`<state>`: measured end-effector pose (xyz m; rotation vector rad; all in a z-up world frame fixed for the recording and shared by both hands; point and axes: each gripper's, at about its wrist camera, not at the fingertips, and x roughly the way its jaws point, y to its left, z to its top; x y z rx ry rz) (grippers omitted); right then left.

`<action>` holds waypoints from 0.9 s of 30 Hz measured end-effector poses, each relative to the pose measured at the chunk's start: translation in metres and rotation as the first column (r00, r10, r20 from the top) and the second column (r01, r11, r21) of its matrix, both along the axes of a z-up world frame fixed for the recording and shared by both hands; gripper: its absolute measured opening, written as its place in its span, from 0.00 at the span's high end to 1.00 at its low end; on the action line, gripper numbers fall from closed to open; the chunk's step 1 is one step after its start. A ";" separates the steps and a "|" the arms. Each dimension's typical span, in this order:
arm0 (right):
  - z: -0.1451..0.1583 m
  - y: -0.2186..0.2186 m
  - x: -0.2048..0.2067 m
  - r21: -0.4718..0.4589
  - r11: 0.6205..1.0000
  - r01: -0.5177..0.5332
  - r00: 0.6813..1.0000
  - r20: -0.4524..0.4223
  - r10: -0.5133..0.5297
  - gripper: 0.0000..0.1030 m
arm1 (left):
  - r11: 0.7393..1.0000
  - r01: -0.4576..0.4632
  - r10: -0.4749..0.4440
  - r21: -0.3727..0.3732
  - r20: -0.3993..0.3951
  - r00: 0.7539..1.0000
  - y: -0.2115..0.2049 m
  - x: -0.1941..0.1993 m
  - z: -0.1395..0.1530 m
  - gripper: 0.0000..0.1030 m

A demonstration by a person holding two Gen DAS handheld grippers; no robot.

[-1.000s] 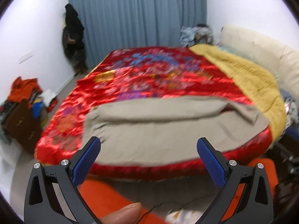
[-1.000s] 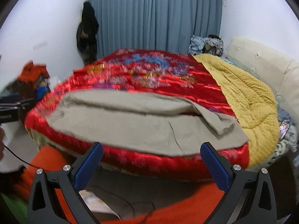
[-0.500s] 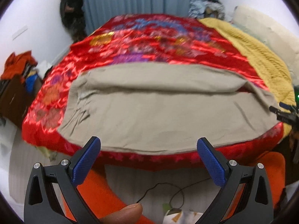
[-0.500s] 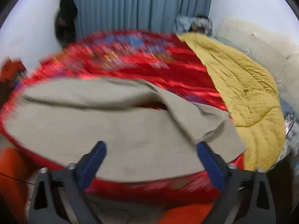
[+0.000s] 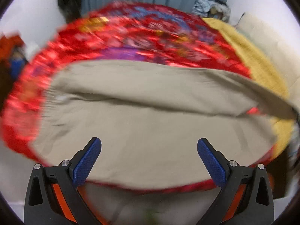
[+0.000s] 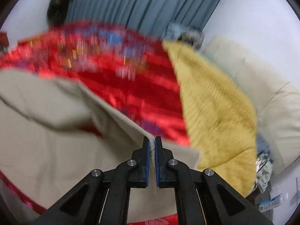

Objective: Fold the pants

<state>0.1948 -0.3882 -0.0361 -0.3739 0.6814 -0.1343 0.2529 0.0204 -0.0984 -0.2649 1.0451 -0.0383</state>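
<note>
The hem end of the beige pants (image 6: 56,131) is being pinched between the nearly closed fingers of the right gripper (image 6: 152,140), with only a thin strip of cloth showing in the gap, and that leg is being held up off the bed. The left gripper (image 5: 149,146) is being held wide apart over the near edge of the pants (image 5: 150,121), with nothing between its blue pads (image 5: 86,161). The pants are being supported across the red satin bedspread (image 5: 140,37), beside a yellow blanket (image 6: 215,103). Blue curtains (image 6: 150,5) are being seen behind.
</note>
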 end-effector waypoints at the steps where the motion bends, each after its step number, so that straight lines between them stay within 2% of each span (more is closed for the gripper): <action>1: 0.014 0.003 -0.013 0.008 1.000 -0.003 0.999 0.050 0.002 0.96 | 0.992 0.019 -0.022 -0.125 -0.018 1.000 -0.002 0.017 -0.005 0.01; 3: 0.036 0.017 -0.036 0.017 1.000 -0.007 0.992 0.125 0.005 0.96 | 0.943 0.027 -0.044 -0.331 -0.044 0.998 -0.003 0.050 -0.014 0.01; 5: 0.050 0.029 -0.055 0.005 1.000 -0.015 0.983 0.185 0.014 0.96 | 0.879 0.017 -0.052 -0.477 -0.060 0.997 -0.007 0.087 -0.023 0.01; 7: 0.058 0.038 -0.071 -0.004 1.000 -0.024 0.974 0.225 0.025 0.96 | 0.852 0.013 -0.054 -0.524 -0.064 0.996 -0.011 0.115 -0.030 0.01; 10: 0.065 0.050 -0.094 -0.028 0.999 -0.032 0.963 0.267 0.038 0.96 | 0.813 -0.011 -0.066 -0.582 -0.111 0.992 -0.018 0.154 -0.047 0.02; 13: 0.069 0.059 -0.112 -0.053 0.998 -0.040 0.954 0.294 0.054 0.96 | 0.791 -0.038 -0.067 -0.611 -0.148 0.987 -0.024 0.184 -0.060 0.03; 16: 0.073 0.065 -0.124 -0.099 0.994 -0.046 0.943 0.324 0.076 0.96 | 0.778 -0.079 -0.043 -0.623 -0.179 0.983 -0.023 0.205 -0.069 0.16; 17: 0.074 0.065 -0.129 -0.110 0.993 -0.047 0.940 0.332 0.082 0.96 | 0.775 -0.096 -0.036 -0.625 -0.194 0.980 -0.022 0.211 -0.072 0.25; 19: 0.075 0.068 -0.137 -0.135 0.990 -0.050 0.933 0.347 0.095 0.96 | 0.783 -0.112 -0.027 -0.612 -0.214 0.977 -0.017 0.217 -0.077 0.50; 20: 0.076 0.068 -0.141 -0.145 0.988 -0.052 0.931 0.352 0.100 0.96 | 0.800 -0.131 -0.014 -0.585 -0.236 0.972 -0.016 0.219 -0.079 0.76; 21: 0.077 0.070 -0.146 -0.160 0.985 -0.058 0.927 0.357 0.113 0.96 | 0.807 -0.150 0.005 -0.571 -0.248 0.969 -0.012 0.216 -0.082 0.95; 23: 0.076 0.071 -0.151 -0.175 0.982 -0.066 0.927 0.354 0.126 0.96 | 0.801 -0.172 0.043 -0.573 -0.231 0.972 -0.005 0.202 -0.080 0.97; 27: 0.067 0.063 -0.149 -0.188 0.981 -0.054 0.946 0.304 0.110 0.96 | 0.826 -0.136 0.064 -0.546 -0.150 0.987 0.007 0.151 -0.058 0.98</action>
